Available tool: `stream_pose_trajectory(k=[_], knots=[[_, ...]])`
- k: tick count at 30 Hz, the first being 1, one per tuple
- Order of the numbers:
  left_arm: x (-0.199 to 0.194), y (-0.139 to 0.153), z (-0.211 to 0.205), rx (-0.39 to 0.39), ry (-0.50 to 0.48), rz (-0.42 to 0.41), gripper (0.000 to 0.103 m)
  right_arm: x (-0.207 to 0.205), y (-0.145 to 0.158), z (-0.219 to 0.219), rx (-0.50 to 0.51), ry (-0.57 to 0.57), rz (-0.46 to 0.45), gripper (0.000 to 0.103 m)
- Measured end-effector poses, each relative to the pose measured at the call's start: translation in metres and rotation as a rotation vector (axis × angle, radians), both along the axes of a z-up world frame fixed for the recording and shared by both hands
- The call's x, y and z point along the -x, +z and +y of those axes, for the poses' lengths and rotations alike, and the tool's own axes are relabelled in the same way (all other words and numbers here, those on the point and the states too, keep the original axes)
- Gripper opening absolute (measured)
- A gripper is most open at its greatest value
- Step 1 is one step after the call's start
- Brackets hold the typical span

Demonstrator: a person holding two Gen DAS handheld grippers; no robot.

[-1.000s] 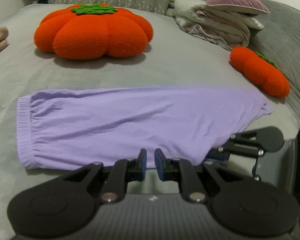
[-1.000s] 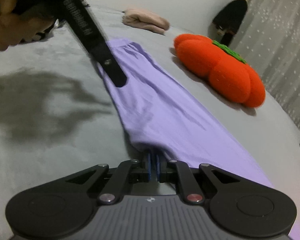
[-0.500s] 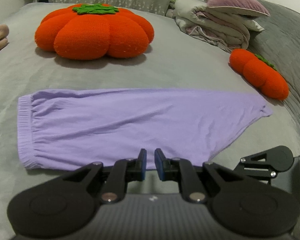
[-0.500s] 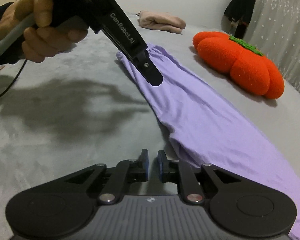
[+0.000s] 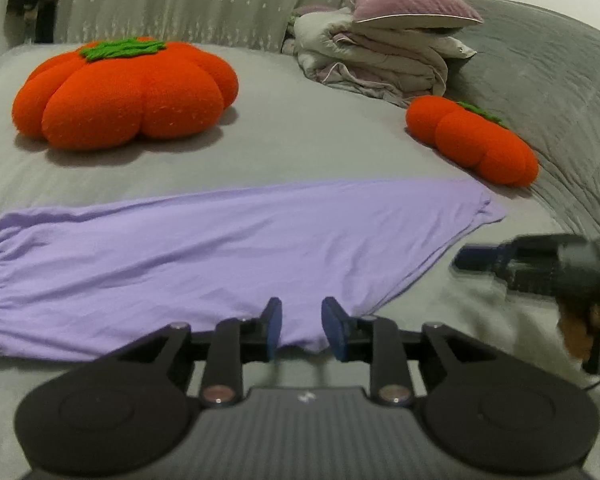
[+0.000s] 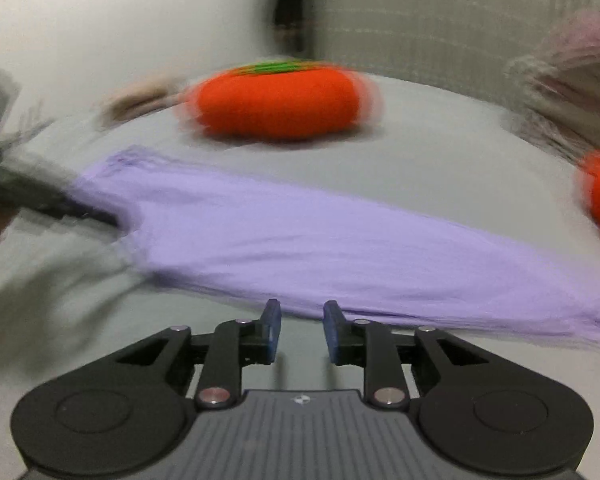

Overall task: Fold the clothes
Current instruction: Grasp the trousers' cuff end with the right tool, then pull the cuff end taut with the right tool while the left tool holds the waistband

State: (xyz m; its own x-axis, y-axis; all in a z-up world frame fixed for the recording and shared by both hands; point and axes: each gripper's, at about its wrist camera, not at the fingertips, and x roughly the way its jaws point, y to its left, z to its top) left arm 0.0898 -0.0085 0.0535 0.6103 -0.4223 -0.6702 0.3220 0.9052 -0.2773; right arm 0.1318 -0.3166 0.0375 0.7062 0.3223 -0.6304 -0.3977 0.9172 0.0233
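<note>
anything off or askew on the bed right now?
Nothing stands out. The lilac garment lies flat on the grey bed cover, only lightly creased. Both pumpkin cushions, large and small, sit clear of it. Left gripper and right gripper are open and empty. Right view is motion-blurred.

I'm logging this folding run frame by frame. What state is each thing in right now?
purple garment: lying flat on the bed, folded lengthwise, not gripped.
left gripper: open, empty, at the garment's near edge.
right gripper: open, empty, just short of the garment; view motion-blurred.
large pumpkin cushion: resting on the bed, apart from the garment.
small pumpkin cushion: resting near the garment's narrow end.
bedding stack: folded, piled.
</note>
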Motion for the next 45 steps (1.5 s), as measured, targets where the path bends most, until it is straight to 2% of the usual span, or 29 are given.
stream_pose_trajectory(k=[5,7,10,15,17,20,24,27,30,38,41,44,45], knots=[[-0.003,-0.013,-0.019,-0.031,-0.003,-0.010,0.025,-0.035,0.009,-0.100,-0.170,-0.418,0.034,0.024],[-0.002,-0.021,-0.023,-0.060,-0.016,0.005,0.025,-0.046,0.010,-0.139,-0.251,-0.537,0.048,0.024],[-0.003,-0.023,-0.022,-0.059,-0.023,0.024,0.025,-0.065,0.009,-0.182,-0.313,-0.663,0.062,0.024],[-0.004,-0.026,-0.021,-0.055,-0.037,0.047,0.027,-0.096,0.001,-0.218,-0.339,-0.793,0.102,0.024],[-0.004,-0.027,-0.021,-0.059,-0.040,0.045,0.027,-0.100,-0.005,-0.232,-0.442,-0.830,0.125,0.024],[-0.004,-0.027,-0.022,-0.062,-0.041,0.043,0.027,-0.099,-0.010,-0.241,-0.542,-0.853,0.124,0.024],[-0.003,-0.027,-0.021,-0.064,-0.042,0.041,0.027,-0.107,-0.012,-0.236,-0.482,-0.855,0.111,0.024],[-0.004,-0.027,-0.021,-0.062,-0.041,0.043,0.027,-0.110,-0.009,-0.233,-0.453,-0.847,0.096,0.012],[-0.004,-0.027,-0.021,-0.062,-0.041,0.045,0.027,-0.106,-0.007,-0.233,-0.427,-0.843,0.087,0.006],[-0.004,-0.026,-0.022,-0.069,-0.042,0.042,0.027,-0.093,0.009,-0.240,-0.362,-0.799,0.041,0.005],[-0.004,-0.027,-0.022,-0.070,-0.041,0.042,0.027,-0.091,0.009,-0.244,-0.342,-0.786,0.051,0.005],[-0.004,-0.027,-0.023,-0.072,-0.041,0.041,0.027,-0.090,0.004,-0.244,-0.366,-0.764,0.063,0.006],[-0.004,-0.027,-0.023,-0.073,-0.042,0.040,0.027,-0.092,0.003,-0.244,-0.379,-0.771,0.069,0.009]])
